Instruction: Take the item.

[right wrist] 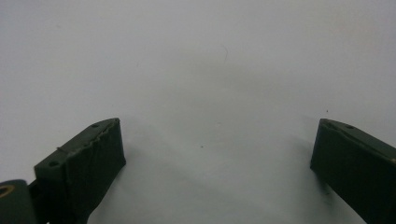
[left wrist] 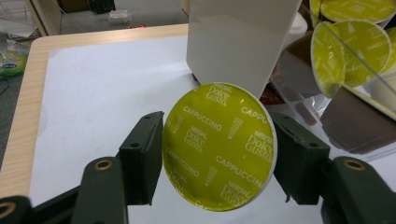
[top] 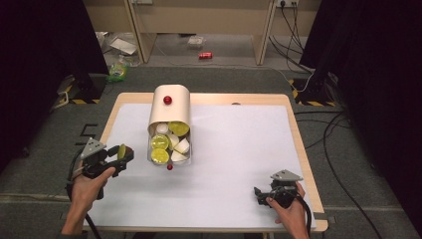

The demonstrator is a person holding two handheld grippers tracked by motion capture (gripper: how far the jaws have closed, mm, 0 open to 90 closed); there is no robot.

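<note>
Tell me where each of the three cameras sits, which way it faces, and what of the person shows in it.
High view: above the person's side, looking forward and down on the table; both forearms, left tongs and right tongs show.
Left gripper view: rides the left tongs, looking along jaws shut on a green capsule toward the capsule box.
Right gripper view: rides the right tongs, jaws open, facing the white mat.
Shared: high and left gripper views both show capsule and box.

Bright, even overhead light on the white table (top: pixel 234 164); dim, near-black curtains (top: pixel 45 45) left and right. Soft, faint shadows. Mild glare on the capsule (left wrist: pixel 218 147) foil. Slightly soft focus, grainy throughout.
</note>
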